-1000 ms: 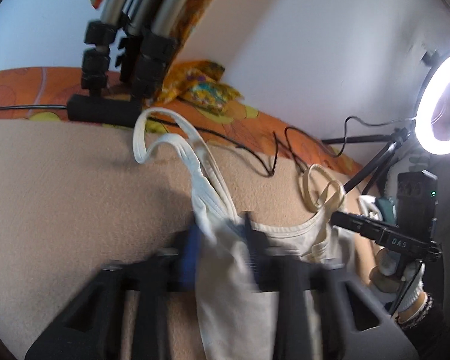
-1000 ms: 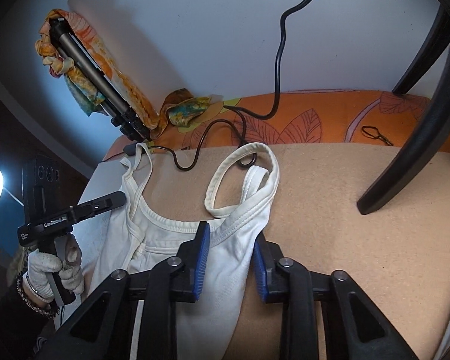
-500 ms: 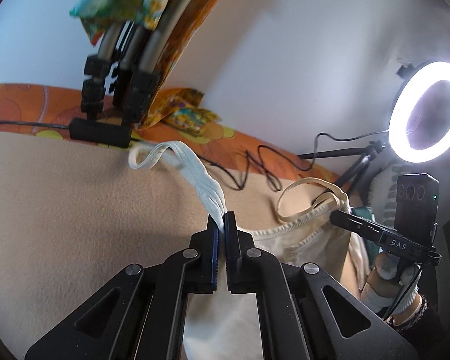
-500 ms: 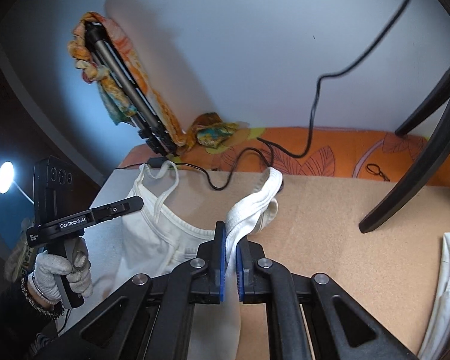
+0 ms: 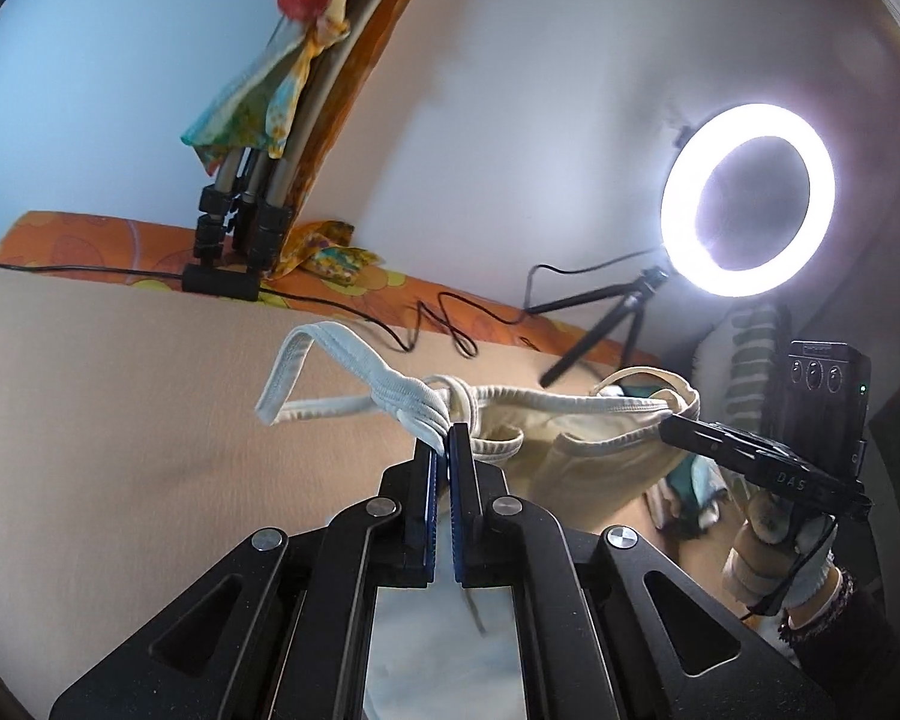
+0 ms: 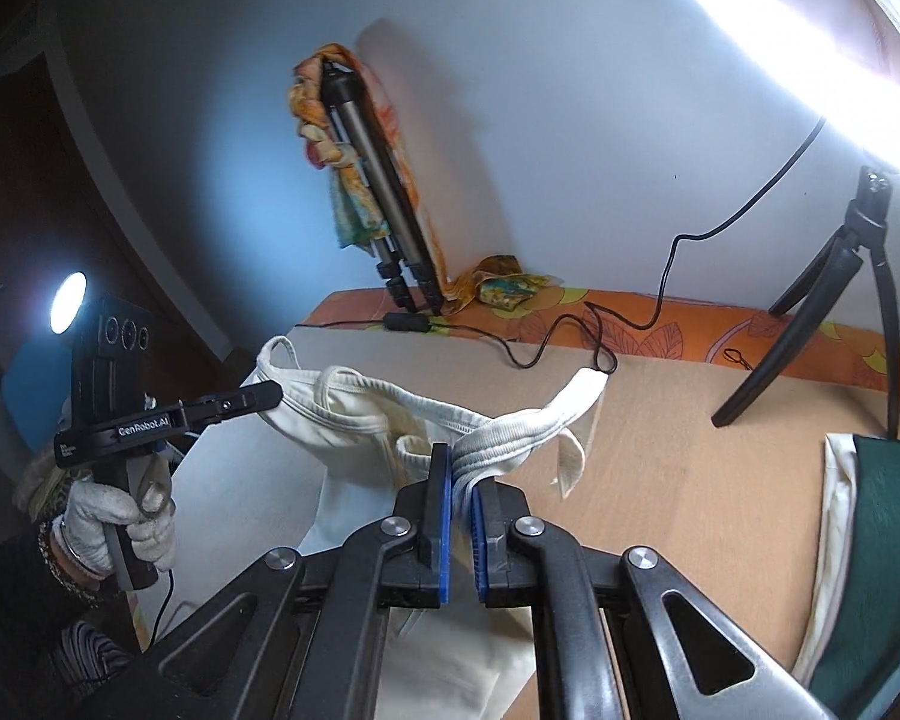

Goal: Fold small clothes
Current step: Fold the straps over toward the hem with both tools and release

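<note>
A white ribbed tank top (image 5: pixel 576 462) hangs in the air above the tan table (image 5: pixel 120 420), stretched between my two grippers. My left gripper (image 5: pixel 442 444) is shut on one bunched shoulder strap, whose loop (image 5: pixel 306 354) sticks out to the left. In the right wrist view my right gripper (image 6: pixel 459 471) is shut on the other strap, and the top's body (image 6: pixel 342 420) sags to the left and down. Each view shows the other gripper pinching the top's far shoulder: the right gripper (image 5: pixel 669 423) and the left gripper (image 6: pixel 273 390), both held in gloved hands.
A lit ring light (image 5: pixel 747 198) stands on a small tripod at the table's right end. A folded tripod wrapped in colourful cloth (image 5: pixel 252 204) leans on the wall. Black cables (image 5: pixel 438 324) run along the orange-patterned back edge. A green and white garment (image 6: pixel 882 570) lies at the right.
Both grippers shut on the shoulder straps and rose. The top, lying flat on the table a second ago, now hangs between them off the surface.
</note>
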